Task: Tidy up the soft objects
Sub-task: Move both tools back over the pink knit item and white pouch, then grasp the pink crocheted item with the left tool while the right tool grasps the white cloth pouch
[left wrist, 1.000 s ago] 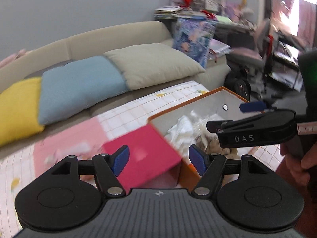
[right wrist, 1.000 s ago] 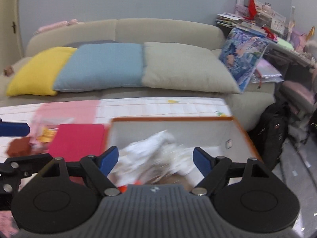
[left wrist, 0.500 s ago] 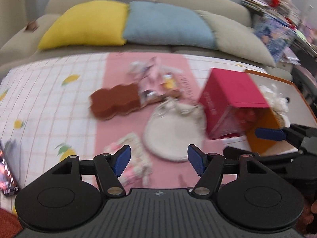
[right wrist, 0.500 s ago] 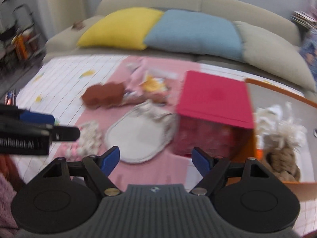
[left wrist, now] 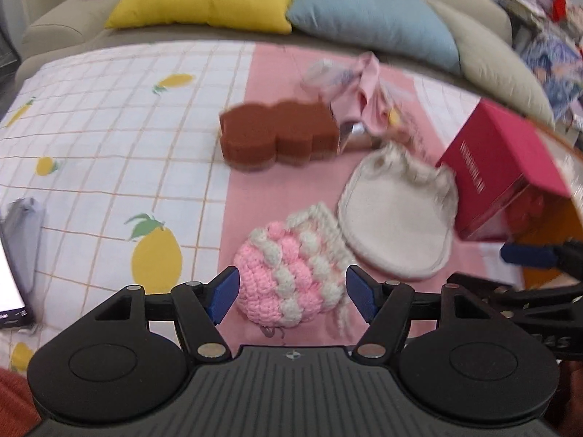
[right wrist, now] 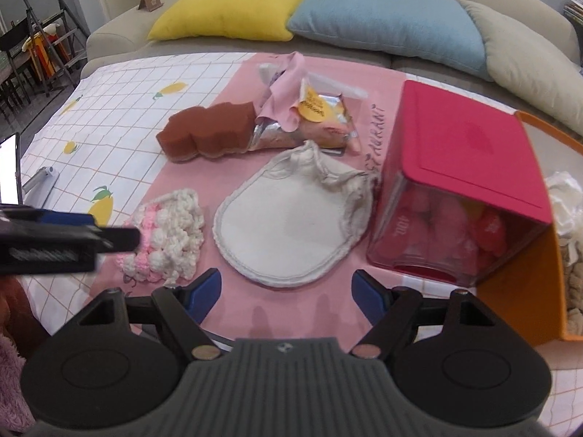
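Observation:
A pink-and-white crocheted pouch [left wrist: 288,276] lies on the pink mat, and my open left gripper [left wrist: 293,296] straddles it, fingertips on either side. The pouch also shows in the right wrist view [right wrist: 165,235]. A cream cloth bag [left wrist: 397,218] [right wrist: 291,218] lies flat just right of it. A brown sponge [left wrist: 277,133] [right wrist: 209,133] sits farther back beside pink cloth and snack packets [right wrist: 309,113]. My right gripper [right wrist: 286,289] is open and empty, hovering before the cream bag. An orange box [right wrist: 524,284] at the right holds white and beige soft items.
A red-lidded clear box [right wrist: 462,178] [left wrist: 506,167] of pink items stands against the orange box. The table has a lemon-print cloth [left wrist: 109,138]. A phone [right wrist: 9,173] is at the left edge. A sofa with yellow, blue and beige cushions [right wrist: 386,18] runs behind.
Both grippers have swung left from the orange box toward the items on the pink mat. The left gripper has come down around the crocheted pouch. Both stay open.

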A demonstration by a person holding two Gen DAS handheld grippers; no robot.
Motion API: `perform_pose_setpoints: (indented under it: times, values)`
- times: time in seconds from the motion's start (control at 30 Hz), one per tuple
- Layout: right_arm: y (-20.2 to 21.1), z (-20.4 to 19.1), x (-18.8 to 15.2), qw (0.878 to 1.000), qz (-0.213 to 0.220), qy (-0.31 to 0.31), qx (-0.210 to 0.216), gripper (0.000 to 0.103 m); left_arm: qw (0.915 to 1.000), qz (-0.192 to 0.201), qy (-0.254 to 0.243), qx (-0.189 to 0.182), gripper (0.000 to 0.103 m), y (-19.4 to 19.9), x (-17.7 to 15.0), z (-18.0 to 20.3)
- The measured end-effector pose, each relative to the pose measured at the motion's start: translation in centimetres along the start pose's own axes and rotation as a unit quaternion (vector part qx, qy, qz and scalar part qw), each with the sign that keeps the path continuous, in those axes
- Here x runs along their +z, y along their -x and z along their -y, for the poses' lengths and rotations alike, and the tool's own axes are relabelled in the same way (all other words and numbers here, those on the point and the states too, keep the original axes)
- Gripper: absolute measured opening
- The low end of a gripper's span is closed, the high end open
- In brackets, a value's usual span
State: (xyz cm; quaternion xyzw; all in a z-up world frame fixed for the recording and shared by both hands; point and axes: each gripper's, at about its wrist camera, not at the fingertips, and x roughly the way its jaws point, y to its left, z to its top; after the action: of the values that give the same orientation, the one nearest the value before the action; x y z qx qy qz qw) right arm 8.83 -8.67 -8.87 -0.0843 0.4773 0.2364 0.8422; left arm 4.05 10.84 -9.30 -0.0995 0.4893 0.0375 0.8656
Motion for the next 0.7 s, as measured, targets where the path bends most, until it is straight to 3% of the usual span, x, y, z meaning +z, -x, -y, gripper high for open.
perform_pose_setpoints:
  times: [0.3, 0.47, 0.57, 0.7]
  values:
    - [-3.0, -1.3, 0.0, 0.999, -0.009, 0.031, 0.000, 0.076, 0.9996, -0.007, 0.026, 0.003, 0.088, -3.2, -0.4, -0.8]
    - [-5.1, -1.3, 0.4, 1.000, -0.008, 0.020, -0.008, 0.082, 0.9993, -0.003, 0.036, 0.006, 0.089, -4.0, -0.7, -0.8]
    - [-6.1, -0.5, 0.4, 1.000, -0.009, -0.007, -0.017, 0.083, 0.9993, 0.000, 0.037, -0.002, 0.086, -4.1, -0.8, -1.0]
    - [-7.4, 0.1, 0.1, 0.999, -0.017, -0.037, -0.015, 0.083, 0.9998, 0.009, 0.018, -0.009, 0.070, -4.0, -0.8, -0.4]
